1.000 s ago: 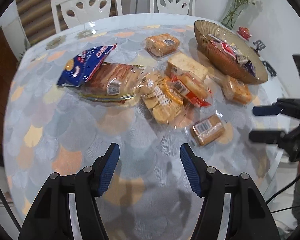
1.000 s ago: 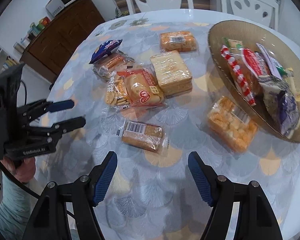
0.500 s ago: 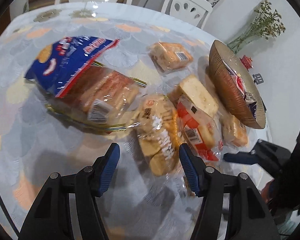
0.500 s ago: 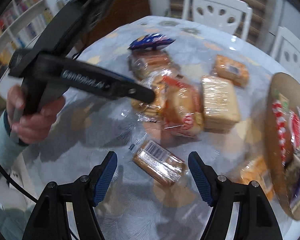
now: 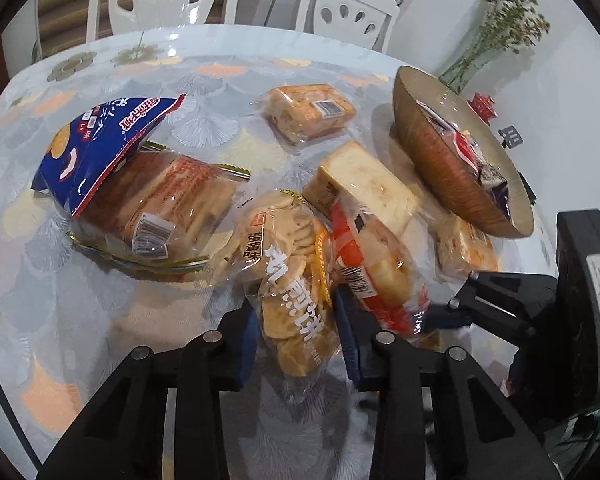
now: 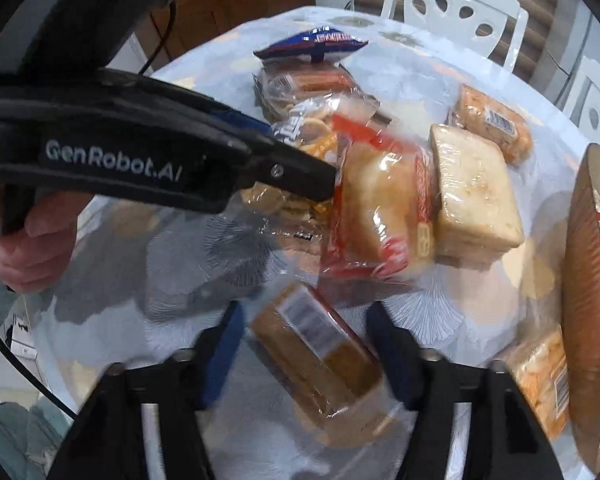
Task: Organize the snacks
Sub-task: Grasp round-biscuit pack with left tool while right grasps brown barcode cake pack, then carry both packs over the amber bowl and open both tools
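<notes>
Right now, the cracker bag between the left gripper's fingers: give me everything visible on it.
The cracker bag is clear crinkly plastic with white printed characters and a gold serrated top seal, full of round pale crackers. It lies on the table, lengthwise toward the camera. The left gripper straddles its near end, jaws closing; pad contact is unclear. The red-trimmed bread pack presses against one side, and the clear biscuit pack overlaps its far corner.

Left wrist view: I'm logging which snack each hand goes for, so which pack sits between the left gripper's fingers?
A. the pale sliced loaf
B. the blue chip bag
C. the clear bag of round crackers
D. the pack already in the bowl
C: the closing left gripper has the bag of round crackers between its fingers, while the blue chip bag lies farther off on the table.
</notes>
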Motion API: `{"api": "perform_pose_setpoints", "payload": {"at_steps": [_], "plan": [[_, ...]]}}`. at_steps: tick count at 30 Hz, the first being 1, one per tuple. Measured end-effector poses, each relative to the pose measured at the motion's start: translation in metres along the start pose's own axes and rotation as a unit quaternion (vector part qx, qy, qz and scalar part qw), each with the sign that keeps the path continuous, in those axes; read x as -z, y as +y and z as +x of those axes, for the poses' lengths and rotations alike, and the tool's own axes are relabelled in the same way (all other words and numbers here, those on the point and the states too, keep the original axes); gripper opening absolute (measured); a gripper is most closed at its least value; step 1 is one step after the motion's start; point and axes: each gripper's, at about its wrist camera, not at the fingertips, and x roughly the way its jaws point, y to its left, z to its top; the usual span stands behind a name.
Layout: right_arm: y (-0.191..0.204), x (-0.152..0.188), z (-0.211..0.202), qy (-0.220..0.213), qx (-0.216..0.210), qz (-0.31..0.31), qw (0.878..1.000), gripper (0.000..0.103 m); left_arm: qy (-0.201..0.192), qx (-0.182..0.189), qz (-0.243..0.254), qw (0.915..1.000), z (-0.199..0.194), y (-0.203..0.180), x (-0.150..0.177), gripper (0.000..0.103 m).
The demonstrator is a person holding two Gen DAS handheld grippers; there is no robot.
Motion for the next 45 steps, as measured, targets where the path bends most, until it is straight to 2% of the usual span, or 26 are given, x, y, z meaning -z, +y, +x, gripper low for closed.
{"api": "perform_pose_setpoints", "payload": {"at_steps": [4, 11, 17, 22, 26, 29, 31, 33, 34, 38, 40, 41, 42, 44, 45], "plan": [[0.007, 0.009, -0.007, 0.013, 0.010, 0.025, 1.000, 0.045, 0.002, 0.000, 0.011, 0.9999, -0.010, -0.002, 0.011, 0.030], [0.008, 0.035, -0.022, 0.035, 0.041, 0.097, 0.994, 0.044, 0.005, 0.009, 0.043, 0.9990, -0.038, -0.017, 0.050, 0.028], [-0.006, 0.055, -0.040, 0.019, 0.047, 0.166, 0.985, 0.044, -0.010, -0.001, 0.053, 0.9985, -0.072, -0.022, 0.078, 0.026], [-0.011, 0.060, -0.054, -0.001, 0.049, 0.199, 0.979, 0.043, -0.030, -0.003, 0.059, 0.9978, -0.095, -0.024, 0.083, 0.026], [-0.017, 0.063, -0.050, 0.005, 0.044, 0.224, 0.974, 0.043, -0.031, 0.000, 0.058, 0.9978, -0.093, -0.021, 0.083, 0.026], [-0.022, 0.071, -0.040, 0.023, 0.017, 0.257, 0.966, 0.043, -0.006, -0.014, 0.059, 0.9981, -0.076, -0.012, 0.082, 0.026], [-0.021, 0.074, -0.037, 0.023, 0.010, 0.257, 0.966, 0.046, 0.013, -0.021, 0.058, 0.9980, -0.067, -0.001, 0.083, 0.027], [-0.018, 0.075, -0.040, 0.025, 0.005, 0.245, 0.969, 0.057, 0.023, -0.025, 0.041, 0.9986, -0.062, 0.013, 0.084, 0.037], [-0.016, 0.077, -0.043, 0.023, 0.003, 0.239, 0.971, 0.061, 0.031, -0.024, 0.031, 0.9987, -0.061, 0.020, 0.084, 0.038], [-0.006, 0.075, -0.046, 0.025, 0.012, 0.202, 0.979, 0.061, 0.059, 0.007, 0.005, 0.9982, -0.065, 0.034, 0.084, 0.044], [-0.004, 0.074, -0.046, 0.025, 0.013, 0.191, 0.981, 0.061, 0.051, 0.010, 0.009, 0.9986, -0.069, 0.026, 0.083, 0.065], [-0.003, 0.074, -0.048, 0.023, 0.011, 0.187, 0.982, 0.061, 0.045, 0.011, 0.011, 0.9988, -0.069, 0.020, 0.082, 0.083], [-0.003, 0.075, -0.049, 0.022, 0.012, 0.185, 0.982, 0.061, 0.042, 0.014, 0.013, 0.9989, -0.068, 0.014, 0.080, 0.094], [-0.003, 0.076, -0.051, 0.021, 0.022, 0.178, 0.983, 0.061, 0.046, 0.019, 0.017, 0.9986, -0.059, 0.003, 0.076, 0.095], [-0.004, 0.077, -0.051, 0.021, 0.027, 0.176, 0.984, 0.061, 0.051, 0.010, 0.021, 0.9984, -0.052, -0.003, 0.074, 0.095]]}}
